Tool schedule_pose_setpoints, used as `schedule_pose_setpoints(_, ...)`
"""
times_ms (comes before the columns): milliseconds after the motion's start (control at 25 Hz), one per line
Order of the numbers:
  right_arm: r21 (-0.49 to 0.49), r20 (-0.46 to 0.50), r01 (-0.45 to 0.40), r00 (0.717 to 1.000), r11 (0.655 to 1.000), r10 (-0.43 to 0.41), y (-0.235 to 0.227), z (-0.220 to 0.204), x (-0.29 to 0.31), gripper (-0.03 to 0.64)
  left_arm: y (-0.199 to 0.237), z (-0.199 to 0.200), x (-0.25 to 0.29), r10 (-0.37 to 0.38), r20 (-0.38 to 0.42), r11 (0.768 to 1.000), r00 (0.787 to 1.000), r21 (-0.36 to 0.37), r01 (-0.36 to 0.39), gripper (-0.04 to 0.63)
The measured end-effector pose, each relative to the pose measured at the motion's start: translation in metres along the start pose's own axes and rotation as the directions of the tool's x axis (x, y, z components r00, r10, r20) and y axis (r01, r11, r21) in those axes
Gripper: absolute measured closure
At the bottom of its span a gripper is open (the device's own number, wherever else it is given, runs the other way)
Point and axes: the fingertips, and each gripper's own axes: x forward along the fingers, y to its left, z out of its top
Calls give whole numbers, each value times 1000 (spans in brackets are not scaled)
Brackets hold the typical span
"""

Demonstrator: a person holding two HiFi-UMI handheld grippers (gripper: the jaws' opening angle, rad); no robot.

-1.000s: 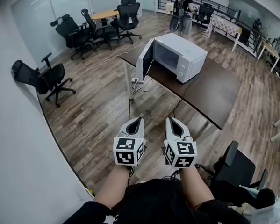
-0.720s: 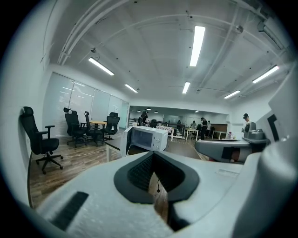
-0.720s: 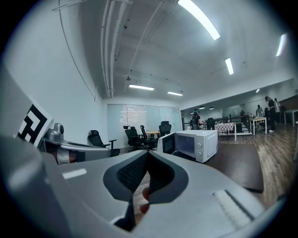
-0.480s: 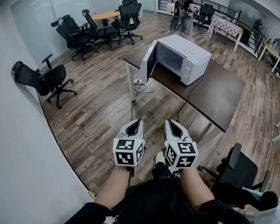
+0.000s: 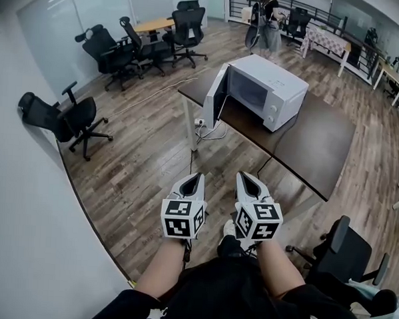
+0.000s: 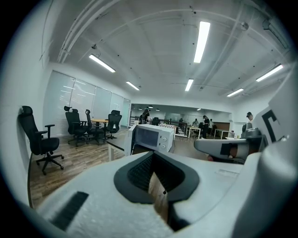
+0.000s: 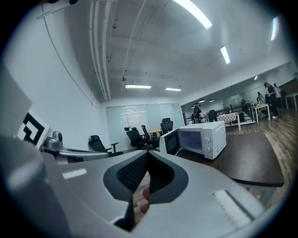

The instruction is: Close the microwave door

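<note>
Stretching across the room is a wood-plank floor (image 5: 139, 159), and on it a dark-topped table (image 5: 320, 138) with white legs is standing ahead of the person, with black office chairs (image 5: 62, 115) sitting off to the left. Sitting on the table's left end is the white microwave (image 5: 273, 86), and its door (image 5: 214, 104) is hanging wide open, swung out to the left past the table's edge. A white cable (image 5: 204, 126) is lying on the floor under that corner. The person is holding both tools out low in front of the body, side by side and well apart from the microwave. The left gripper (image 5: 197, 172) is showing its jaws pressed together with nothing between them, and the right gripper (image 5: 241, 174) is likewise carrying its jaws closed and empty. Each is bearing a cube (image 5: 182, 216) printed with black-and-white square markers, patterns rather than words. The right gripper view is showing two round knobs (image 7: 207, 139) on the microwave's front panel; any lettering beside them is coming out too small to read.
</note>
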Motion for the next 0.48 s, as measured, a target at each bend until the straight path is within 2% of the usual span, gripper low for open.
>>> schedule_pose_setpoints(480, 15, -11, 3, 1000, 1000, -3, -51, 18, 97, 607, 37, 25, 96, 3, -20, 1000, 1000, 1, -3, 588)
